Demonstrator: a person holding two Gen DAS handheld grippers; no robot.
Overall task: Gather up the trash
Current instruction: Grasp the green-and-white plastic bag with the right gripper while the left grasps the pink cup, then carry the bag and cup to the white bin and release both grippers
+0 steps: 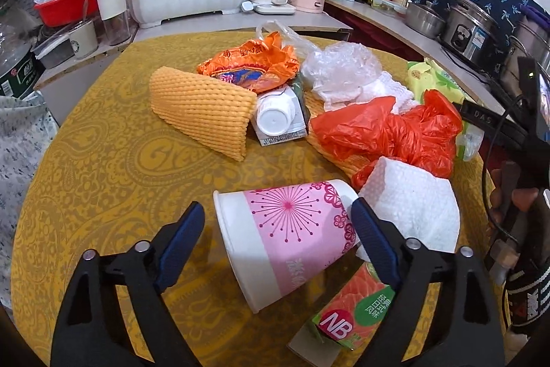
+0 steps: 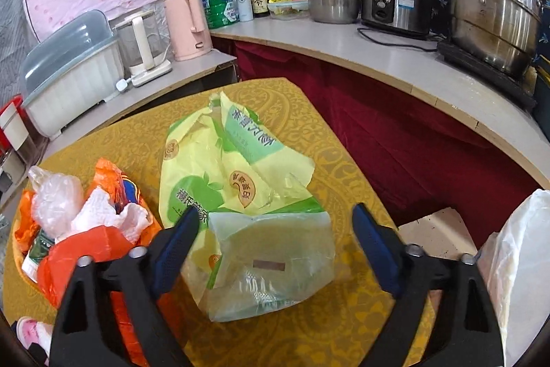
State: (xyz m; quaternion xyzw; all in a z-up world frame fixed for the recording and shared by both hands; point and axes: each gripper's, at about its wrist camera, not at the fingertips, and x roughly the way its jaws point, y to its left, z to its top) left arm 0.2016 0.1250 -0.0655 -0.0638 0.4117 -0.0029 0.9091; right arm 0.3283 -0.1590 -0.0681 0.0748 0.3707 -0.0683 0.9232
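Big yellow-patterned table (image 1: 103, 167) carries the whole mess. Right gripper (image 2: 275, 229) hangs spread wide over the green-and-yellow plastic bag (image 2: 233, 167), fingers either side of its clear end, nothing clenched. Beside it the red plastic bag (image 1: 385, 129) slumps in the middle of the pile, orange foam net (image 1: 202, 112) to its left. Left gripper (image 1: 278, 222) is splayed around the pink paper cup (image 1: 285, 239), tipped on its side at the near edge; right fingertip (image 1: 367, 222) against the cup's rim end, left one clear. White tissue (image 1: 412, 202) touches the cup.
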